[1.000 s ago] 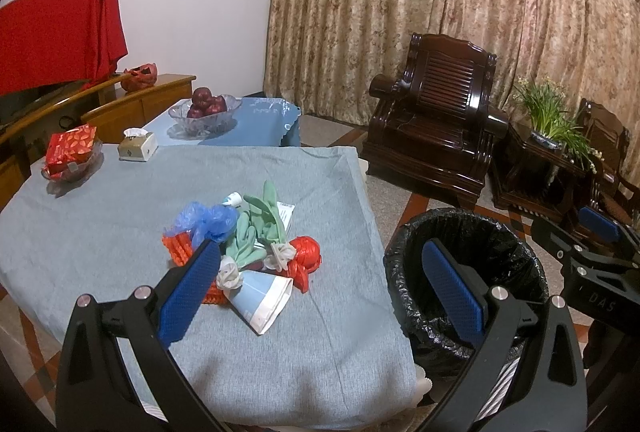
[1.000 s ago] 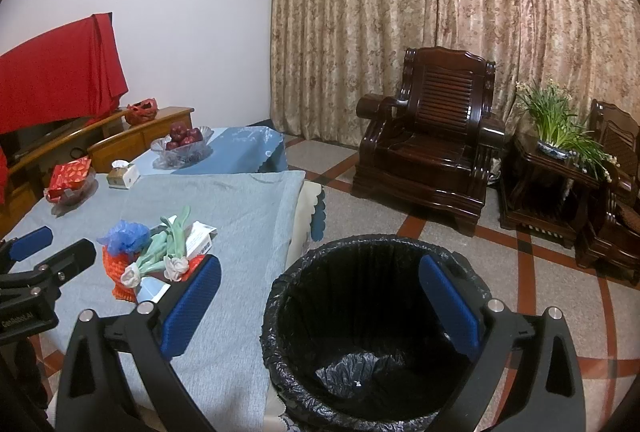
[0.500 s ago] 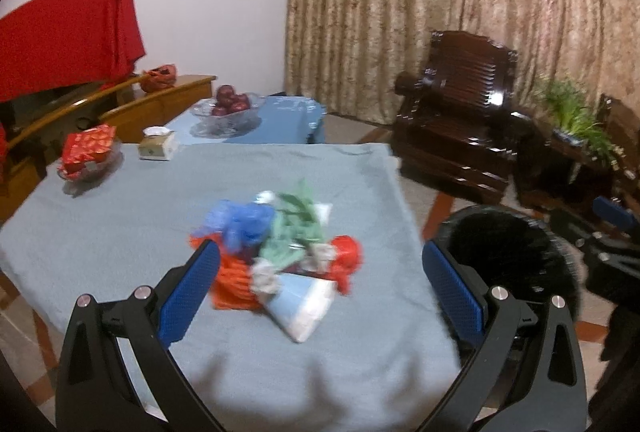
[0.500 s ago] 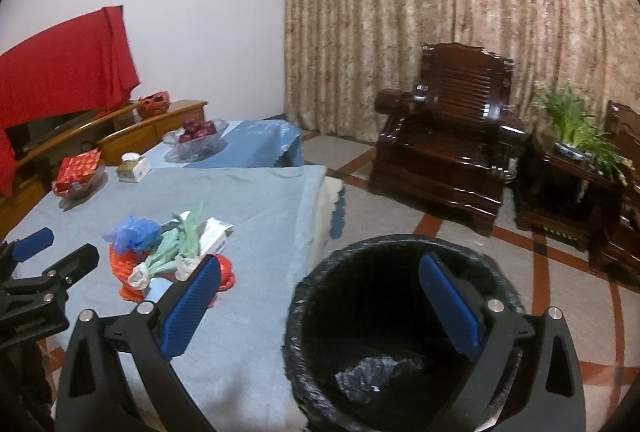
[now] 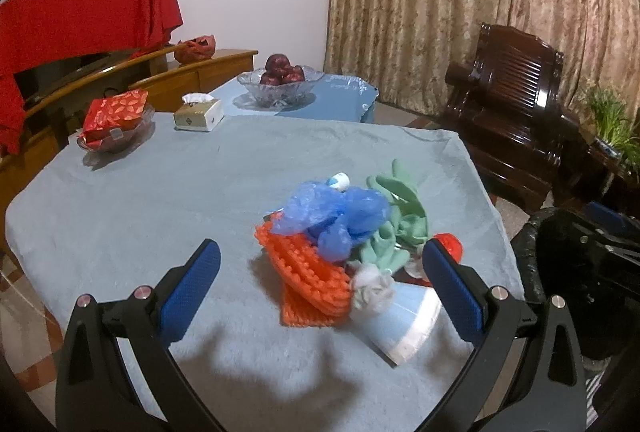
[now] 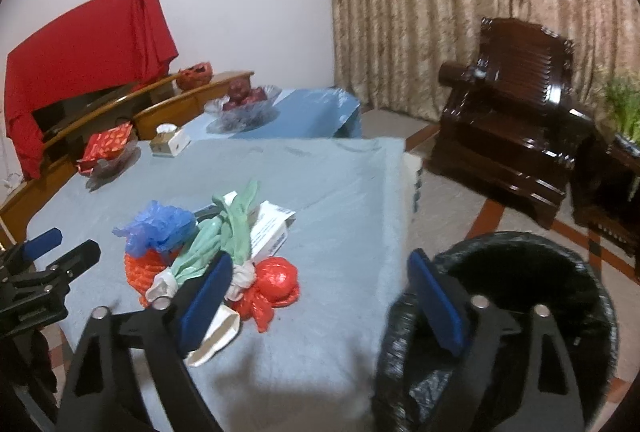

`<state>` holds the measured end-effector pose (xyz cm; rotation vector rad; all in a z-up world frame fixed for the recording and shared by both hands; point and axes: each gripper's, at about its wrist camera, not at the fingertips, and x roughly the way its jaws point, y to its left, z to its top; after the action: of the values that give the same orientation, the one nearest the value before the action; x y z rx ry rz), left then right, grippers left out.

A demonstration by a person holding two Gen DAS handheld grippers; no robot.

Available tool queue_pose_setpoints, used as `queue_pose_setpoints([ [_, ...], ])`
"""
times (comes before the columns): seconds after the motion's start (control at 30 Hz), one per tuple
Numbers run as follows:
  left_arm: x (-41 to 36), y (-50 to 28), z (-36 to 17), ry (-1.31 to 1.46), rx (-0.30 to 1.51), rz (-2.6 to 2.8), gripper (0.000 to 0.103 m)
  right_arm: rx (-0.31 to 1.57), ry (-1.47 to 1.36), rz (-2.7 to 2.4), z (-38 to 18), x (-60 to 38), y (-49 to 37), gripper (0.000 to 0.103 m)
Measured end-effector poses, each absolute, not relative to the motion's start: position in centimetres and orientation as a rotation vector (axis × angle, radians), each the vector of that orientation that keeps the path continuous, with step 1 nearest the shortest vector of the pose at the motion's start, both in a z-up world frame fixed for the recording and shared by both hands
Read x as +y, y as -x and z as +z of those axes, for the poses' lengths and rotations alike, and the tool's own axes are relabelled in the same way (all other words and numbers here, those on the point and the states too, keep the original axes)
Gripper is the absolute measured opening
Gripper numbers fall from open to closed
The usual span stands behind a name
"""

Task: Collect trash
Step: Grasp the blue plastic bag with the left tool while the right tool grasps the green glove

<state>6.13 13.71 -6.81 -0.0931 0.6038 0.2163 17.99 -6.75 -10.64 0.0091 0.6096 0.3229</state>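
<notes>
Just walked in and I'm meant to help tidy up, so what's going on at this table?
A person holds a gripper in each hand, clearing a trash pile off the grey-covered table into the black-lined bin beside it. Nothing is picked up yet. The left gripper is open, its jaws either side of the pile's near edge, by the orange net and blue bag. The right gripper holds nothing; its jaws have just been closing a little, between pile and bin.
</notes>
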Motion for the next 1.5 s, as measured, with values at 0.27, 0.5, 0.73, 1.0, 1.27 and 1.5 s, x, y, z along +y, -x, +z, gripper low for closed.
queue_pose_setpoints([
  [0.27, 13.8, -10.3, -8.5, 0.099, 0.625, 0.159, 0.079, 0.631, 0.022, 0.330, -11.3, -4.3, -21.6, 0.078],
  [0.5, 14.1, -13.4, -10.3, 0.105, 0.654, 0.108, 0.057, 0.662, 0.044, 0.387, -12.2, -2.3, -24.3, 0.068],
  [0.73, 14.9, -14.4, -11.3, 0.138, 0.680, 0.076, 0.024, 0.715, 0.050, 0.462, -14.0, 0.3, -26.1, 0.058],
  [1.0, 15.7, -14.4, -10.9, 0.145, 0.671, 0.079, 0.012, 0.762, 0.081, 0.543, -15.7, 3.7, -27.3, 0.046],
  [1.27, 15.9, -14.3, -10.0, 0.158, 0.653, 0.081, 0.007, 0.804, 0.047, 0.605, -16.3, 4.1, -28.1, 0.008],
  [1.5, 15.6, -13.8, -7.5, 0.164, 0.595, 0.073, 0.007, 0.725, -0.007, 0.617, -12.8, 2.4, -27.1, 0.007],
])
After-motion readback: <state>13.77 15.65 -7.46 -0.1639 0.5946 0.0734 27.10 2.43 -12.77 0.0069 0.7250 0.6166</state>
